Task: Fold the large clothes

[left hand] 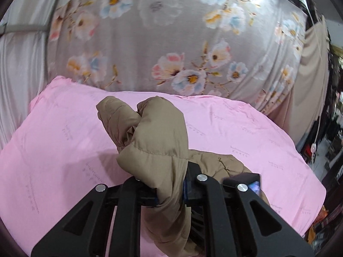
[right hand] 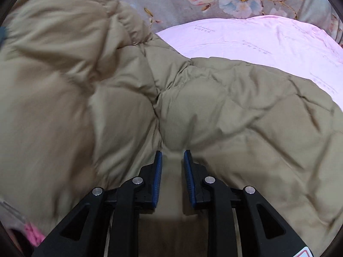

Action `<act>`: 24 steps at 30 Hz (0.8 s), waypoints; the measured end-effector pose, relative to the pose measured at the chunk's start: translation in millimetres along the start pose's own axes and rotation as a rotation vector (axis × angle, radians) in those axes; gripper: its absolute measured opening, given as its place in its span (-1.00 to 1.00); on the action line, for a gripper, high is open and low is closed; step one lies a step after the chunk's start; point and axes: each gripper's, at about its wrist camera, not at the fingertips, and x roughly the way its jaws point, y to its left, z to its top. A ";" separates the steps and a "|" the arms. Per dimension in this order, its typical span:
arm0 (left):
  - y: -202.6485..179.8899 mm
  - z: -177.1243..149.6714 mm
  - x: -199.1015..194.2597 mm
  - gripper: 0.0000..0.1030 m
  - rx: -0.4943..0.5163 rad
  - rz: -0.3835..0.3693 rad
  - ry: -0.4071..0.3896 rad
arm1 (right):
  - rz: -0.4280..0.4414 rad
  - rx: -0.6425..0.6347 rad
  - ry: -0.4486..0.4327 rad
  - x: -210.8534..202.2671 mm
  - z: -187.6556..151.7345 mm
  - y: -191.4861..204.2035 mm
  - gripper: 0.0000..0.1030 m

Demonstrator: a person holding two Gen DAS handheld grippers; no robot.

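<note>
Closest in, the left gripper (left hand: 169, 194) is clamping a bunched part of the tan puffer jacket (left hand: 150, 137), which looks like a sleeve, and is holding it up off the bed, so the padded fabric is bulging out beyond the jaws and drooping below them. The right gripper (right hand: 172, 175) is pinching a ridge of the same jacket (right hand: 193, 107) between its blue pads (right hand: 158, 180), pinning the body down. To my eye the sleeve is being carried over for a fold. It wants to go across the body in one smooth arc, with the right side anchoring so the bulk is not dragged, and to be laid flat before release, since puffy fill springs back.

The jacket is lying on the pink sheet (left hand: 235, 128). In the right wrist view its bulk is running left to right across the frame, so that seems to be its long axis. Which end is the collar I cannot tell. The lifted part is pointing away, towards the floral bedspread (left hand: 171, 32) further back.
</note>
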 end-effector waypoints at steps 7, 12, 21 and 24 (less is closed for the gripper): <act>-43.5 5.6 -0.4 -0.75 0.091 -0.051 0.013 | 0.025 0.060 0.054 -18.8 -48.0 -37.2 -0.55; -97.0 3.8 4.3 -0.75 0.180 -0.110 0.031 | 0.113 0.146 0.039 -18.2 -49.9 -57.3 -0.61; -175.6 -42.6 41.3 -0.75 0.254 -0.227 0.175 | -0.095 0.234 -0.110 -115.9 -67.7 -132.2 -0.58; -197.9 -68.7 62.3 -0.75 0.273 -0.239 0.254 | -0.191 0.260 -0.133 -138.4 -81.2 -155.5 -0.54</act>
